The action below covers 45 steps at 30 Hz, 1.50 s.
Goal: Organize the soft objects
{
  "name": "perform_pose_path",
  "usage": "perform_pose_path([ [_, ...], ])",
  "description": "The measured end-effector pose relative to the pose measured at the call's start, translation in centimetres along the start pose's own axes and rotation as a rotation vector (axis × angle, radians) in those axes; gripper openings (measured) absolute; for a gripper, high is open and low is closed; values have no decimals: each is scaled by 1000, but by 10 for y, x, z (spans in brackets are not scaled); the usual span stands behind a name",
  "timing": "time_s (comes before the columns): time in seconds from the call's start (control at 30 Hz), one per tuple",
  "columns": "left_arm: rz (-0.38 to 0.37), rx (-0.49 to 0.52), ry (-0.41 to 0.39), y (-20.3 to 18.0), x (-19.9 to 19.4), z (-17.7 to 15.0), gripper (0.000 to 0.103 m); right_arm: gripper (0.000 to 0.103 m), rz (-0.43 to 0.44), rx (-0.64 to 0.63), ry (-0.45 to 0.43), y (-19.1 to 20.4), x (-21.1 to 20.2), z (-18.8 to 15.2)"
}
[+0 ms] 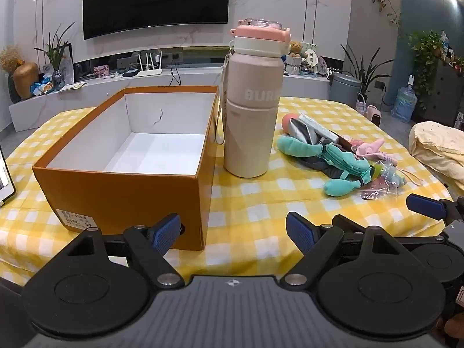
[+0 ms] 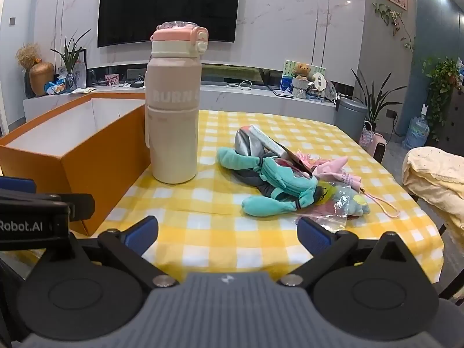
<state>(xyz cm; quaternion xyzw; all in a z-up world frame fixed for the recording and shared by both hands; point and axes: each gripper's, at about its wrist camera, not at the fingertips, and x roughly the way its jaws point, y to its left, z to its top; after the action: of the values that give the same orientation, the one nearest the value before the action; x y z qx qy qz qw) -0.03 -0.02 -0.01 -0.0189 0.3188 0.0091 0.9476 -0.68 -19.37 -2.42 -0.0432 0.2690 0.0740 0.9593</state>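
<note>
Left tool: the left tool (image 1: 233, 233) hovered low over the near edge of the counter (image 1: 255, 203), its jaws spread wide with nothing between them.
Right tool: the right tool (image 2: 227, 233) sat beside it, jaws likewise wide apart and empty, aimed toward the toys.
Soft things: a heap lay on the checked cloth to the right of the bottle (image 1: 253, 101), with a teal plush (image 1: 322, 153) on top, a grey and silver cloth piece (image 1: 304, 127) under it, a pink soft item (image 1: 372, 148) behind, and a small bagged toy (image 1: 388, 177) at the near end.
Destination: the orange box (image 1: 130, 156) stood open and empty to the left of the bottle, just beside it.
Stage: judged from this, nothing had been moved into the box yet.
Risk, bottle: the tall bottle stood between heap and box, so a carried toy or a swinging tool could have knocked it over.
Risk, tangle: the heaped pieces overlapped, so pinching one might have dragged its neighbours along or off the counter.
Risk, bag: the plastic wrap looked slippery and could have slid out of the pads.
Risk, cord: the pink cord (image 1: 411, 178) trailing right could have snagged.
</note>
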Motion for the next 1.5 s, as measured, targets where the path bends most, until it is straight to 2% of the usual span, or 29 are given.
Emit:
perform_pose_path([
  [0.3,25,-6,-16,-3,-3,2,96,100,-18,-29,2,1,0,0],
  [0.33,-6,6,-19,-1,-2,-2,96,100,-17,-28,2,1,0,0],
  [0.4,-11,-3,-10,0,-1,-2,96,100,-17,-28,1,0,0,0],
  [1.5,-6,-9,8,4,4,-5,96,99,-16,-39,11,3,3,-1],
])
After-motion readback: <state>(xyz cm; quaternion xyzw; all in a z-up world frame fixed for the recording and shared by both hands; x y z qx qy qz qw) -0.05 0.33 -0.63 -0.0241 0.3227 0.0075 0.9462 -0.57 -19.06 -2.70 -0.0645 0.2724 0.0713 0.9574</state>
